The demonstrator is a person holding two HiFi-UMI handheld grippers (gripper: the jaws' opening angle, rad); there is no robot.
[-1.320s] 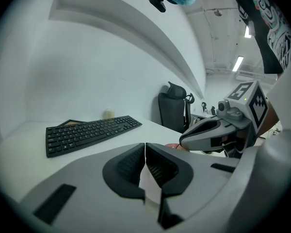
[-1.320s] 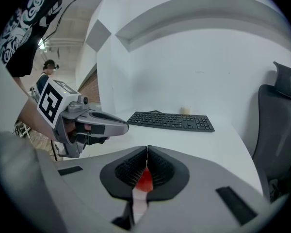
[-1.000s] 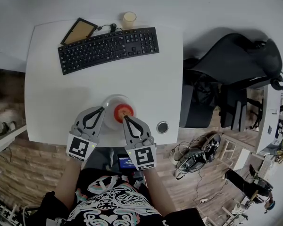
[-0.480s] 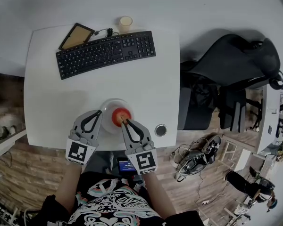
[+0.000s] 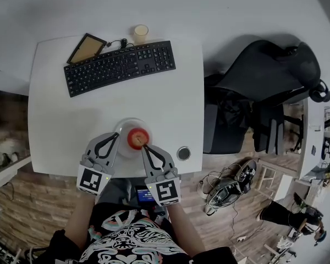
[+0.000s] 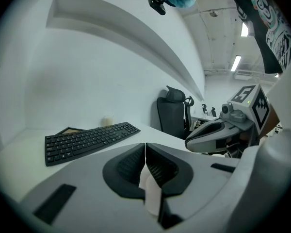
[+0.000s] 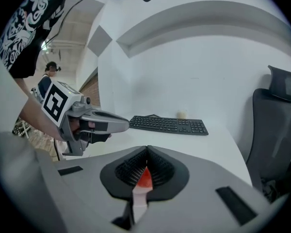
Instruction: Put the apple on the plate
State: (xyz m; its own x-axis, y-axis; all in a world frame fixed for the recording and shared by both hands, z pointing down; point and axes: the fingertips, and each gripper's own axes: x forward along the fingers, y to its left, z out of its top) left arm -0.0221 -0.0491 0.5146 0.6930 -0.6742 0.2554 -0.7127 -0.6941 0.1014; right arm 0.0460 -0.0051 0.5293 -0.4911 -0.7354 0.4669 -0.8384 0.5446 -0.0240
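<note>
A red apple (image 5: 137,137) sits on a small white plate (image 5: 124,126) near the table's front edge. My right gripper (image 5: 144,146) is shut, its tip at the apple's near right side. In the right gripper view the apple (image 7: 145,178) shows red through the slit behind the closed jaws of that gripper (image 7: 147,152). My left gripper (image 5: 117,136) is shut too, with its tip over the plate's left rim. Under its closed jaws in the left gripper view (image 6: 145,147) a strip of white plate (image 6: 150,198) shows.
A black keyboard (image 5: 119,67), a framed tablet (image 5: 88,48) and a pale cup (image 5: 140,33) lie at the table's far side. A small round black object (image 5: 183,153) sits right of the plate. A black office chair (image 5: 264,87) stands to the right of the table.
The head view has shifted a little. The right gripper's tip has slid from on the apple to its near right side. The apple stays on the plate.
</note>
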